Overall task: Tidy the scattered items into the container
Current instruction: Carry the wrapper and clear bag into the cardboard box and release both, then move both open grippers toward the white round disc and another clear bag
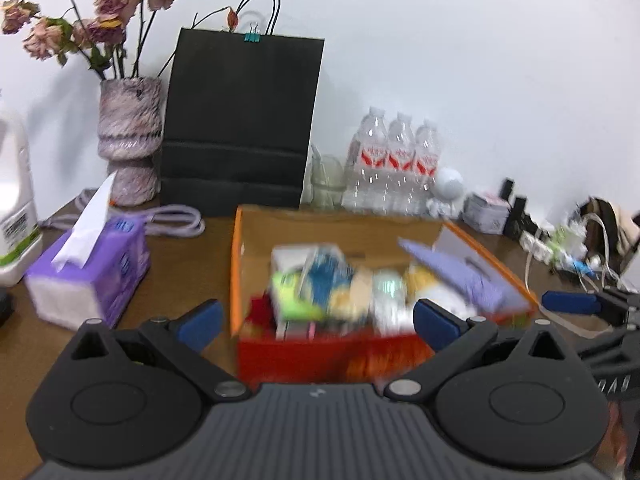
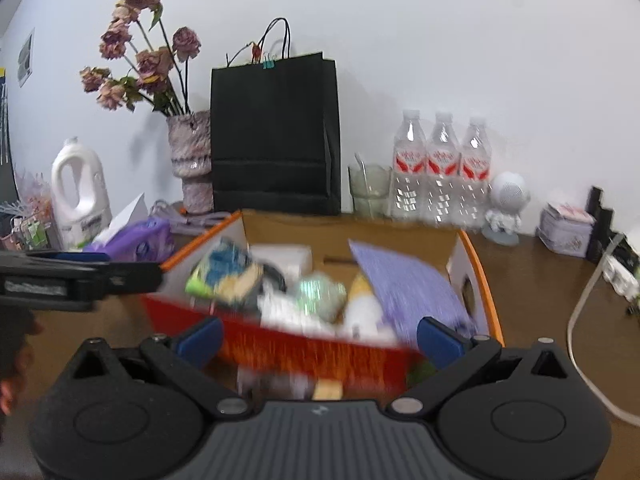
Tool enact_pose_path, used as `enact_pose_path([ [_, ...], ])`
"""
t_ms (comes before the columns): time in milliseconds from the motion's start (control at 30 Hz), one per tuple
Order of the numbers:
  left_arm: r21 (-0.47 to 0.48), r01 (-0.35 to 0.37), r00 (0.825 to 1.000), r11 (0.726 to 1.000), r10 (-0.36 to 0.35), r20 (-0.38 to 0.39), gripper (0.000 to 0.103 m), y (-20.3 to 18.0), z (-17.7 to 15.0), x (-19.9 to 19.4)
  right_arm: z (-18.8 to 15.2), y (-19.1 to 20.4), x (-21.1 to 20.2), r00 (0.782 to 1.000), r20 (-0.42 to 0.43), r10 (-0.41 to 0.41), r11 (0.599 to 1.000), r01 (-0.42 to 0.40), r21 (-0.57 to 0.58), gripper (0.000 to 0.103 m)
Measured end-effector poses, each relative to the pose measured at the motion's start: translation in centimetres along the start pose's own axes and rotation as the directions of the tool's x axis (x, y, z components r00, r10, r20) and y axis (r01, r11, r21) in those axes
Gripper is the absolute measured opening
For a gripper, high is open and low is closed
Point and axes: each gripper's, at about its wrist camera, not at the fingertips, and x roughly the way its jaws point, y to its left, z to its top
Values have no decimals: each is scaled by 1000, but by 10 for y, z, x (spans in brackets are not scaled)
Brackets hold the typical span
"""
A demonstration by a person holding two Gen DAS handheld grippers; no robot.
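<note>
An orange-red cardboard box (image 1: 320, 354) (image 2: 312, 360) stands on the brown table straight ahead of both grippers, blurred by motion. It holds several items: a purple flat packet (image 1: 460, 272) (image 2: 408, 280), a blue and yellow packet (image 1: 328, 280) (image 2: 228, 272), and a pale green object (image 2: 320, 292). My left gripper (image 1: 318, 320) is open in front of the box's near wall, nothing between its fingers. My right gripper (image 2: 320, 338) is open too and empty, at the box's near wall. Each gripper shows in the other's view: the right one (image 1: 580, 304) and the left one (image 2: 80, 276).
A purple tissue pack (image 1: 88, 276) lies left of the box, a white jug (image 2: 80, 196) beyond it. Along the wall stand a vase of dried roses (image 1: 130, 144), a black paper bag (image 1: 240, 128), a glass (image 2: 370, 190), three water bottles (image 2: 442, 168) and a white figurine (image 2: 506, 208). Cables (image 2: 580, 320) lie right.
</note>
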Motion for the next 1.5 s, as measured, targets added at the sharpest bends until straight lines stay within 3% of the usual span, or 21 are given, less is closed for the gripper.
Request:
enact_pose_path([
  [267, -19, -13, 996, 1000, 11, -90, 103, 18, -72, -42, -69, 22, -40, 997, -77, 31, 999, -32, -8, 103],
  [500, -109, -44, 997, 993, 37, -69, 103, 26, -101, -71, -96, 43, -48, 992, -115, 51, 999, -49, 20, 103],
  [900, -56, -73, 994, 996, 68, -84, 103, 25, -105, -73, -97, 67, -35, 990, -138, 36, 999, -37, 2, 103],
  [1500, -67, -91, 992, 994, 85, -89, 103, 34, -104, -70, -93, 79, -17, 988, -154, 18, 1000, -21, -18, 95],
])
